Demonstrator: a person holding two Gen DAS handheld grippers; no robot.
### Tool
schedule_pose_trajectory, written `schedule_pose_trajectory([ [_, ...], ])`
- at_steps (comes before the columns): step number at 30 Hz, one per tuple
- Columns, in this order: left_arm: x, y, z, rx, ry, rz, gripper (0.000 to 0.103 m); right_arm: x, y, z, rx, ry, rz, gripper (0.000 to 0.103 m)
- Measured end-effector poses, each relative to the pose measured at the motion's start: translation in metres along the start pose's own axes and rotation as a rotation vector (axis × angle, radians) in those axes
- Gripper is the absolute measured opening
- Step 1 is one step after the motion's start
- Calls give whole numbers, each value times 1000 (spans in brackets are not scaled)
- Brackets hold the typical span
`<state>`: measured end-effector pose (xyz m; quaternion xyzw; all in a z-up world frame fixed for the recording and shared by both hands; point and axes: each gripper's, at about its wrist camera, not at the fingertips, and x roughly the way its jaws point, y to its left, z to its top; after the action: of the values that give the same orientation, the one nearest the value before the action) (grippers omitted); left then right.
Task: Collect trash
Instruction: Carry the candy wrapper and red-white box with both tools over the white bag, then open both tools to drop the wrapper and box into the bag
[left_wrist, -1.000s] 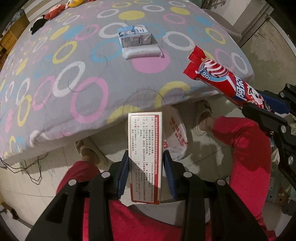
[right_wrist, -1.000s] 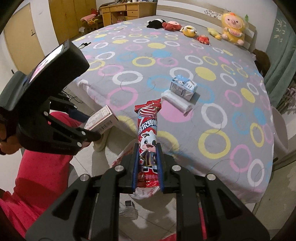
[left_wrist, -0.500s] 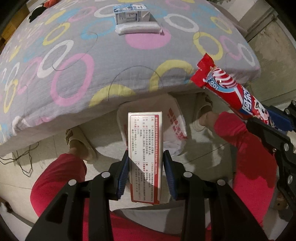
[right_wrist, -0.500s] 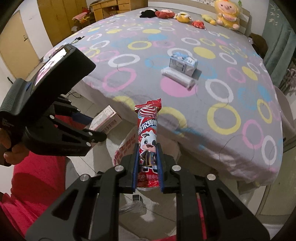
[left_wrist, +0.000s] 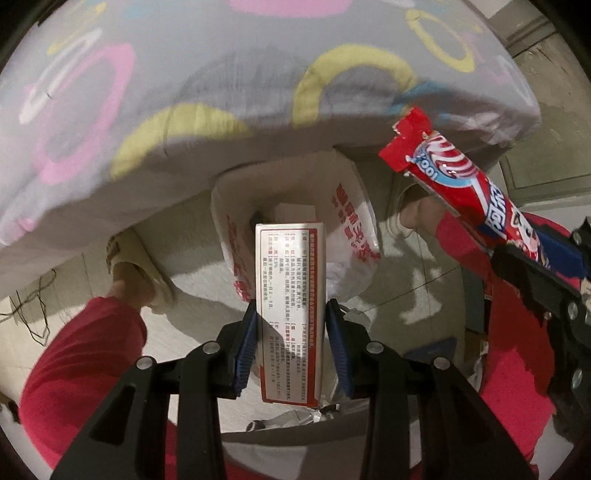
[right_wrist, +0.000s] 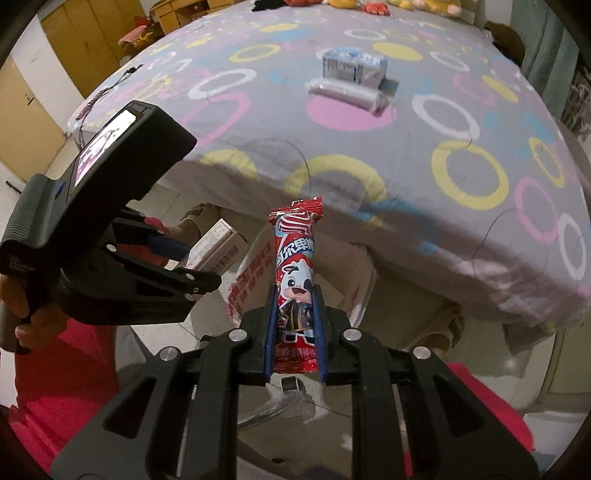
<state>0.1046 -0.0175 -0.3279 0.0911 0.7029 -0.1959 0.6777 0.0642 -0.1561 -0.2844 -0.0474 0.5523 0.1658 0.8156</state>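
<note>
My left gripper (left_wrist: 290, 317) is shut on a white and red carton box (left_wrist: 290, 288) and holds it above an open white plastic bag (left_wrist: 354, 229) with red print on the floor. My right gripper (right_wrist: 294, 306) is shut on a long red snack wrapper (right_wrist: 295, 258), held above the same bag (right_wrist: 255, 273). In the left wrist view the wrapper (left_wrist: 454, 184) reaches in from the right. In the right wrist view the left gripper and its box (right_wrist: 218, 247) are at the left. A blue and white carton (right_wrist: 352, 66) and a white roll (right_wrist: 347, 94) lie on the bed.
The bed (right_wrist: 369, 147) with a grey ring-patterned cover overhangs the bag. The person's red trouser legs (left_wrist: 81, 354) and slippered feet (left_wrist: 136, 266) flank the bag. Plush toys (right_wrist: 369, 3) lie at the far end of the bed. Wooden furniture (right_wrist: 92, 33) stands at the back left.
Both grippers have moved down and closer to the bag, away from the bed top. The bag's opening now sits right under the box. Both grips are unchanged.
</note>
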Motion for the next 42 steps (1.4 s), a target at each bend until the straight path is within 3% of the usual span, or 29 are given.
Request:
schedule_pose_trajectory([
  [11,46,-1,14,-12,63,11,36,58,-11,-9,88,82,27,17],
  [22,82,-21,31,171,115,65,36,115,-31,-18,226,172,61,17],
  [29,109,-25,33,263,155,54,36,147,-43,-24,277,227,63,17],
  [42,158,-12,40,246,250,33,36,192,-52,-23,319,306,77,17],
])
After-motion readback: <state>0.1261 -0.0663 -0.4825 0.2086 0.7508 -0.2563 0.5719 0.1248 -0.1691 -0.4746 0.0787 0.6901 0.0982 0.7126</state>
